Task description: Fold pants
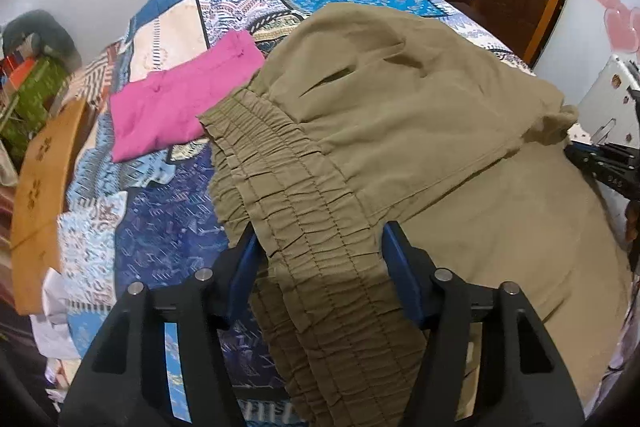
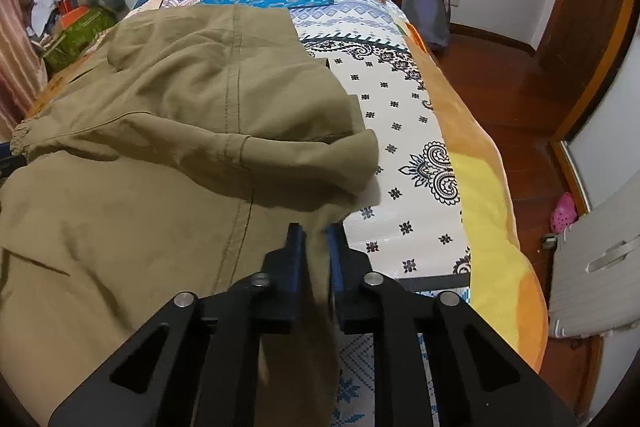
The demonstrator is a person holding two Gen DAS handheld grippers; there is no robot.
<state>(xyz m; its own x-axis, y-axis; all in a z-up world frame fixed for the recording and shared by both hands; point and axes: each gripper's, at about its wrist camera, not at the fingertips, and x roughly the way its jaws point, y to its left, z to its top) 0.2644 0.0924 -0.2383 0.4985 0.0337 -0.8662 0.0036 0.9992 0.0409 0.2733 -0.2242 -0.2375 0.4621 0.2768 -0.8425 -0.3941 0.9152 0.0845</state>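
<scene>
Olive-green pants (image 1: 400, 131) lie spread and rumpled across the bed, filling most of both views (image 2: 160, 131). Their gathered elastic waistband (image 1: 304, 211) runs down between the two blue pads of my left gripper (image 1: 320, 231). Those jaws stand wide apart, and the band lies flat in the gap without being pinched. In the right wrist view my right gripper (image 2: 315, 229) is shut on a fold at the right edge of the pants, where cloth bunches between its narrow pads. A black part of the right gripper (image 1: 600, 163) shows at the right edge of the left wrist view.
A folded pink garment (image 1: 176, 107) lies on the patchwork bedspread (image 1: 160, 227) left of the pants. A wooden bed board (image 1: 44, 203) stands at the left. Right of the bed are a wooden floor (image 2: 500, 79), a backpack (image 2: 430, 11), a white case (image 2: 592, 259) and a pink shoe (image 2: 564, 213).
</scene>
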